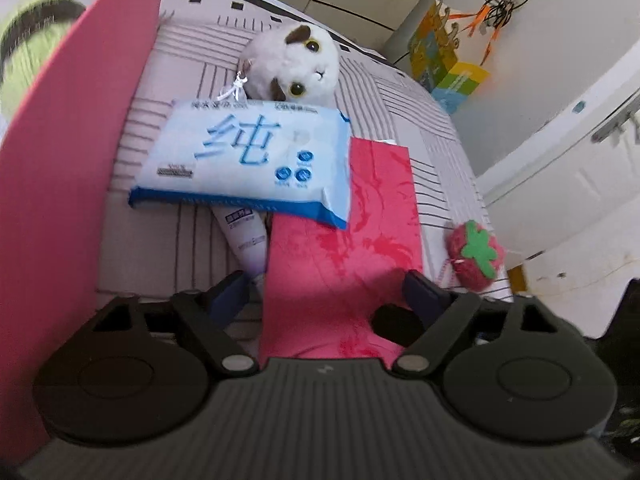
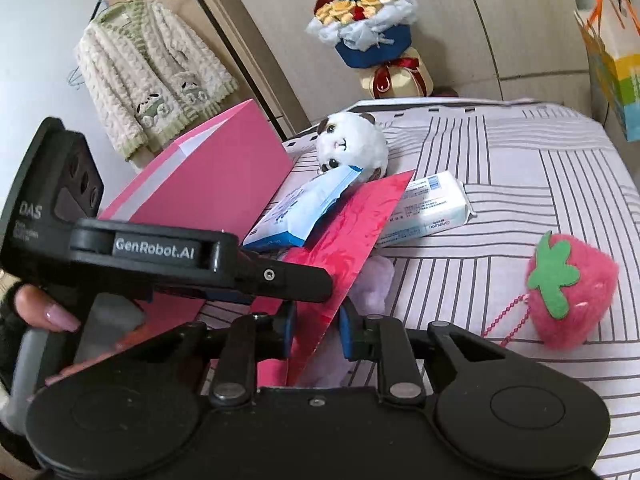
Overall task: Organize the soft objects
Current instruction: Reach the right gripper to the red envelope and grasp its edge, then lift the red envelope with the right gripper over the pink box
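Note:
A pink paper bag lies on the bed with one wall [image 1: 72,160] raised at the left and a marbled red panel [image 1: 360,232] spread flat. My left gripper [image 1: 325,292] is open, its fingers straddling that panel. On the panel lies a blue tissue pack [image 1: 248,160], and behind it a white plush animal [image 1: 292,64]. A pink strawberry plush [image 1: 476,256] sits at the bed's right edge. My right gripper [image 2: 318,330] is shut on the panel's near edge [image 2: 320,320]. The strawberry plush [image 2: 568,288] lies to its right.
A white wipes pack [image 2: 432,208] rests behind the panel, and a pale purple soft thing [image 2: 376,280] shows under it. A white tube [image 1: 248,240] pokes out below the tissue pack. A hand [image 2: 40,312] holds the left gripper. A colourful gift bag [image 1: 444,64] stands beyond the striped bed [image 2: 520,168].

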